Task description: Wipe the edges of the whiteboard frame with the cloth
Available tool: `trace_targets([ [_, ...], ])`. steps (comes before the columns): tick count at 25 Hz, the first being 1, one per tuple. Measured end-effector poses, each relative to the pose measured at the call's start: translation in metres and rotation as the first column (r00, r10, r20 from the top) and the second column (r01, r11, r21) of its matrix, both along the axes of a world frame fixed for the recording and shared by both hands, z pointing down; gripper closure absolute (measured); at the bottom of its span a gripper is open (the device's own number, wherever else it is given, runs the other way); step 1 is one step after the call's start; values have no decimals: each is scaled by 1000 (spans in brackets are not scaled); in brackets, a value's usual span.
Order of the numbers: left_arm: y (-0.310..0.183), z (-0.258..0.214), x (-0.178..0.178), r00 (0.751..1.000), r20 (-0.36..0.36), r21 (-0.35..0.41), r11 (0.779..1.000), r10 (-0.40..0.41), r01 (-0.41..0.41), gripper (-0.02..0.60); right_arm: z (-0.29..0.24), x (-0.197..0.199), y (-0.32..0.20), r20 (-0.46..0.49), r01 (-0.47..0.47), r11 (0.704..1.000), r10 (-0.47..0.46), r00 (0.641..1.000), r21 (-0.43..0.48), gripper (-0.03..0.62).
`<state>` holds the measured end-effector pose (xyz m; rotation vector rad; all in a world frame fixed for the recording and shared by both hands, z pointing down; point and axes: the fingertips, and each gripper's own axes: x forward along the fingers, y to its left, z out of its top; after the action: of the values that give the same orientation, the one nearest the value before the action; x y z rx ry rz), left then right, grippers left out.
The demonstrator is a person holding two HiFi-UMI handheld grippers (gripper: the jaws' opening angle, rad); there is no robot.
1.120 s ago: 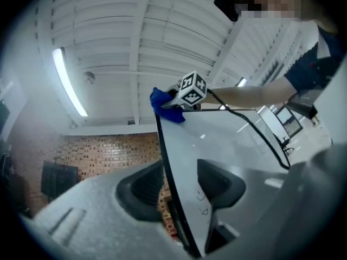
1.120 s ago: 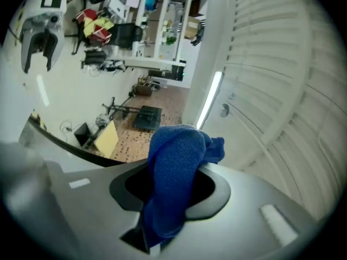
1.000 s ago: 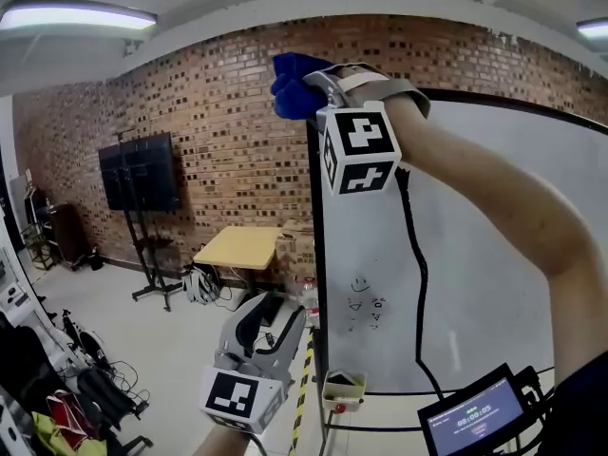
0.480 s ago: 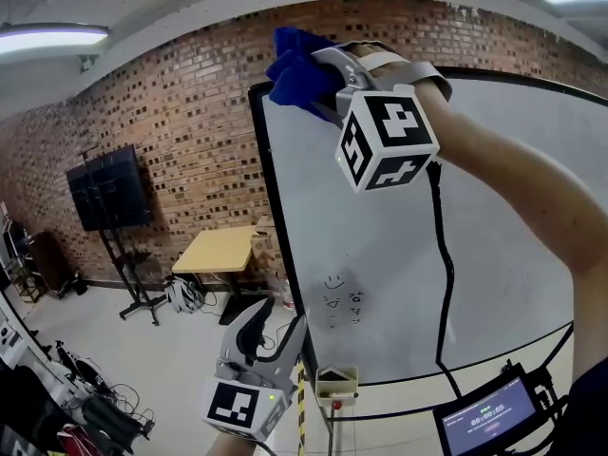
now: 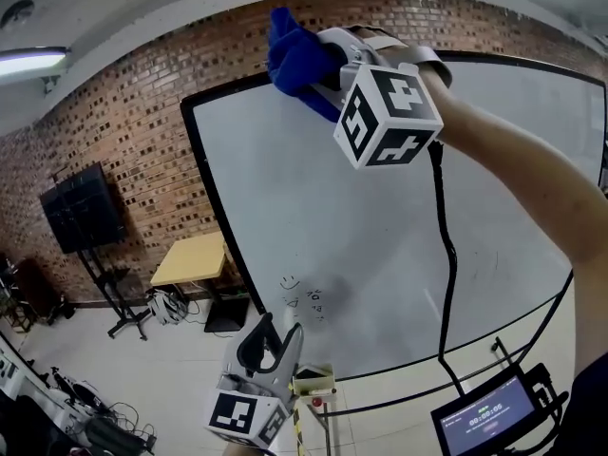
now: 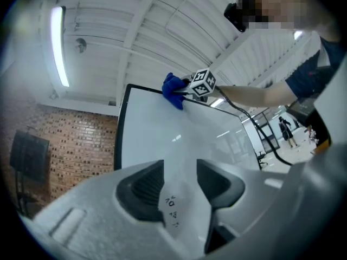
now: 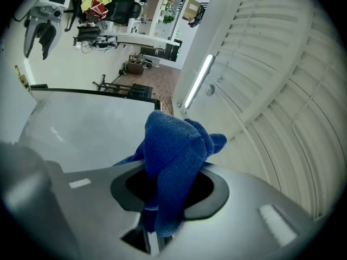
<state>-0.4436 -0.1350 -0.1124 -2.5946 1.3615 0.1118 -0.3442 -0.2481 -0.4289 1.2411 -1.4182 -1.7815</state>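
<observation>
Up at 12 o'clock, the blue cloth (image 5: 293, 57) is squeezed by the right gripper (image 5: 313, 69), its jaws just closing, at the top of the whiteboard frame (image 5: 210, 190). At 6 o'clock, the left gripper (image 5: 271, 335) is held with jaws apart, empty.

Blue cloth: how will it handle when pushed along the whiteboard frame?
Likely floppy: the cloth bunches in loose folds in the right gripper, whose jaws have just been closing on it. Probably light, and its nubby pile looks grippy. Against the frame it may fold over and drag.
</observation>
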Motion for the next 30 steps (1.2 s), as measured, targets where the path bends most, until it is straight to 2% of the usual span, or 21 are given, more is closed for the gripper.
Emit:
trace_targets([
  [4, 4, -10, 18, 1000, 9, 62, 998, -7, 6, 390, 1, 36, 1, 31, 9, 1000, -9, 999, 4, 470],
  [7, 6, -15, 40, 1000, 18, 74, 997, -19, 17, 388, 1, 68, 4, 44, 13, 1000, -14, 999, 13, 470],
  [12, 11, -14, 128, 999, 29, 49, 999, -21, 19, 390, 2, 162, 7, 71, 27, 1000, -27, 997, 6, 470],
  [14, 12, -14, 151, 999, 32, 41, 999, -17, 16, 390, 0, 185, 9, 71, 28, 1000, -29, 997, 12, 470],
  [24, 7, -6, 170, 998, 61, 23, 999, 33, -35, 389, -1, 216, 10, 114, 13, 1000, -16, 993, 26, 470],
  [30, -7, 6, 186, 995, 42, 24, 995, 91, -92, 390, 7, 247, 1, 138, -51, 999, 48, 989, 17, 470],
])
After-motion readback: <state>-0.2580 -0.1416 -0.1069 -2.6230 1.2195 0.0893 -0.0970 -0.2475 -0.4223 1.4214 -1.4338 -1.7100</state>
